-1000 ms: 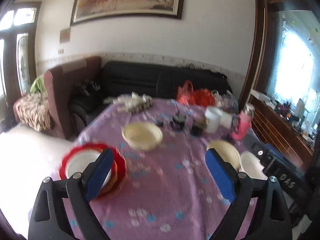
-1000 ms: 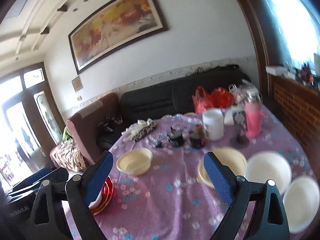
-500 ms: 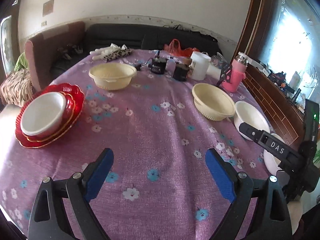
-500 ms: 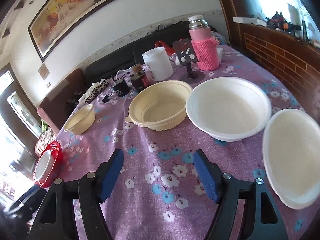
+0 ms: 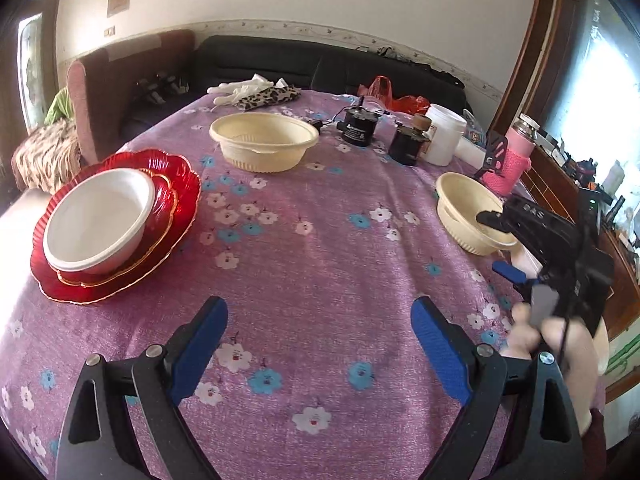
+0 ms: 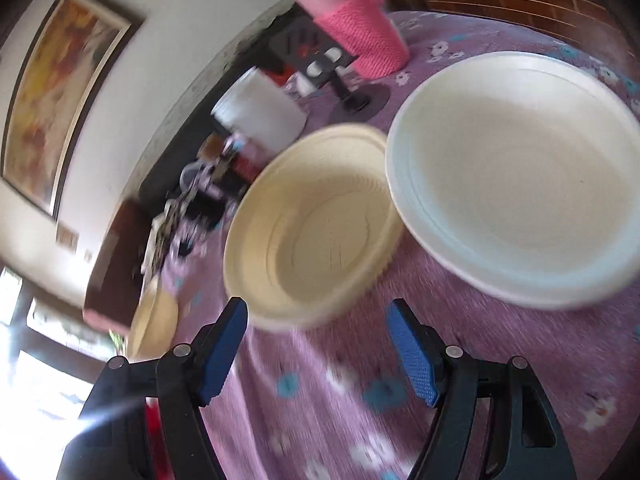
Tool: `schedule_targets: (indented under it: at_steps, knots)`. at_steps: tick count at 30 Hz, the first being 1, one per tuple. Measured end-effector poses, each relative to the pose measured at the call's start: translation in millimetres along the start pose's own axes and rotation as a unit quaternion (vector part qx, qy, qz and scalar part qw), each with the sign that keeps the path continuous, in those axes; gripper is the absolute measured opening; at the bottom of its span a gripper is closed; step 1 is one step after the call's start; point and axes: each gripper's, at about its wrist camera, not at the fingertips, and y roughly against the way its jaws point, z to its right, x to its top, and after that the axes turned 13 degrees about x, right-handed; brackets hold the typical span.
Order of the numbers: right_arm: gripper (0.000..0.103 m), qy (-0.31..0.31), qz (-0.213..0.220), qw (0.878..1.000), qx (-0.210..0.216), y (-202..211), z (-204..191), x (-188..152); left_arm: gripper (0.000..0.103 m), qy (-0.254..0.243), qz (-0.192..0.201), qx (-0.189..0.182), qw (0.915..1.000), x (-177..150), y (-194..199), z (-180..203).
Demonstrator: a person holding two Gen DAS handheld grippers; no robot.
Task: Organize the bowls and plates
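R gripper (image 6: 318, 350) jaws apart, empty, w/ cream bowl (image 6: 312, 228) beside white bowl (image 6: 516, 176).

The right wrist view was smeared throughout by motion blur. The cream ribbed plastic bowl (image 6: 316, 228) had a soft, doubled near rim, and the small dark items (image 6: 208, 184) behind it could not be told apart. The wide white foam bowl (image 6: 516, 176) ran off the right edge. A second cream bowl (image 6: 154, 322) at the left showed only as a blurred sliver.

In the left wrist view, the black right gripper (image 5: 520, 240) covered the near rim of a cream bowl (image 5: 464, 208) and nearly all of a white dish (image 5: 526, 260) behind it. The hand (image 5: 560, 340) holding it was blurred.
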Motion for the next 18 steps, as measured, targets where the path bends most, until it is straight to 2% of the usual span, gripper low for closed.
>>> schedule_targets:
  at_steps: [4,5,6,7,8,9,14,18]
  knots:
    - [0.076,-0.022,0.007,1.0,-0.017,-17.5,4.5,7.4,0.093,0.002,-0.008,-0.004,1.0,1.8,-4.8,-8.1]
    - [0.067,-0.021,0.012,1.0,-0.019,-18.6,5.5,8.6,0.093,0.003,-0.01,-0.005,0.9999,2.7,-5.7,-9.9]
    - [0.048,-0.015,0.013,0.999,-0.029,-20.1,4.9,9.1,0.093,0.005,-0.011,-0.004,0.9999,4.4,-7.0,-12.2]
    - [0.04,-0.013,0.006,1.0,-0.028,-22.4,6.1,10.0,0.093,0.006,-0.01,-0.003,0.9999,6.1,-8.5,-12.8]
    - [0.026,-0.013,-0.005,1.0,-0.017,-25.6,7.8,9.9,0.093,0.008,-0.009,0.0,0.9999,7.6,-9.2,-13.5]
    - [0.018,-0.008,-0.02,1.0,-0.014,-29.1,8.3,8.0,0.093,0.009,-0.009,0.001,0.9999,9.3,-10.4,-14.0]
    - [0.013,0.039,-0.064,0.997,-0.013,-28.4,-7.1,-3.2,0.093,0.012,-0.025,-0.011,0.9996,25.3,-22.0,-13.0]
    - [0.013,0.071,-0.102,0.992,0.003,-19.5,-22.8,-14.8,0.093,0.013,-0.04,-0.015,0.999,46.5,-40.7,-5.3]
